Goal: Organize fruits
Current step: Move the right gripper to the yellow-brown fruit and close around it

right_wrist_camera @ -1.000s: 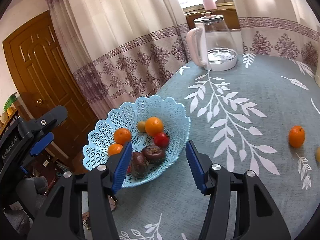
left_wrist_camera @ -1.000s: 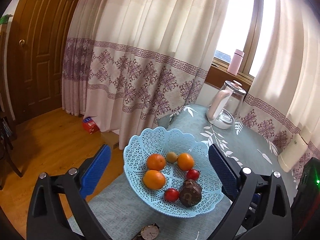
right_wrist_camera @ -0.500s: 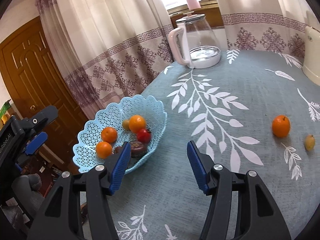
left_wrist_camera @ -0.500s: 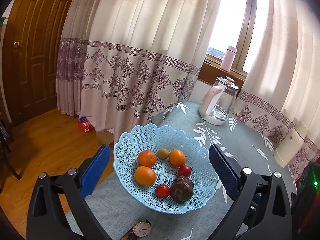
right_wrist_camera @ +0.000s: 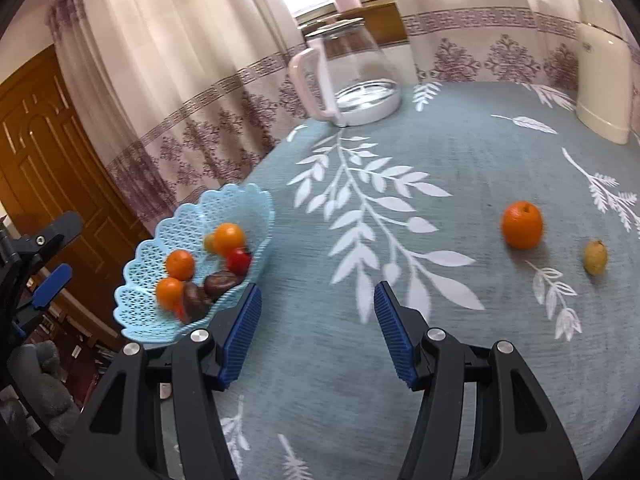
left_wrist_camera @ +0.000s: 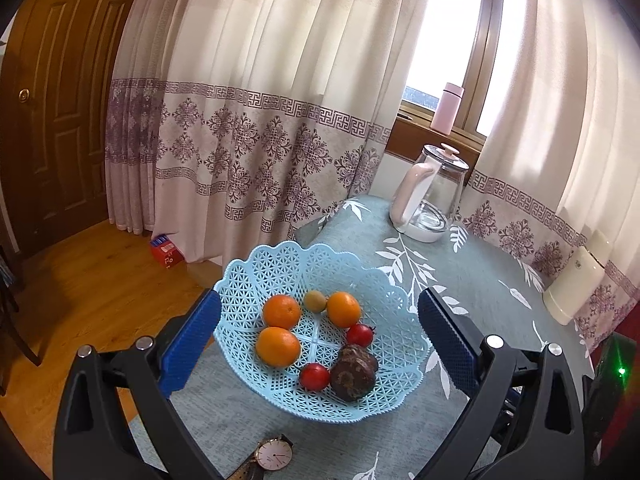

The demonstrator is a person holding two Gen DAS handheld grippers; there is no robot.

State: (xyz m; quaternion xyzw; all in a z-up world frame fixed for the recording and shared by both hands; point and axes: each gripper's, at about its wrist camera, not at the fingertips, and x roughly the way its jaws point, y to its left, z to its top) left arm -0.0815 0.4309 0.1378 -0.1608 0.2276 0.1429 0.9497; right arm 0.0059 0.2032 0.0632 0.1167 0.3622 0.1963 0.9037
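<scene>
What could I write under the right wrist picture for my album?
The open right claw hovers over the table, with an orange and a small yellow fruit waiting outside the blue basket.

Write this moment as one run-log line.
left gripper: open, over basket | right gripper: open, empty | loose: orange, small yellow fruit

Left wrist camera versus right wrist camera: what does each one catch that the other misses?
Only the left view shows the rose-faced wristwatch and the red box on the wooden floor. Only the right view shows a loose orange and a small yellow-green fruit lying on the teal leaf-print tablecloth. Both show the light blue lattice plastic basket of fruit and the glass kettle with a pink handle.
</scene>
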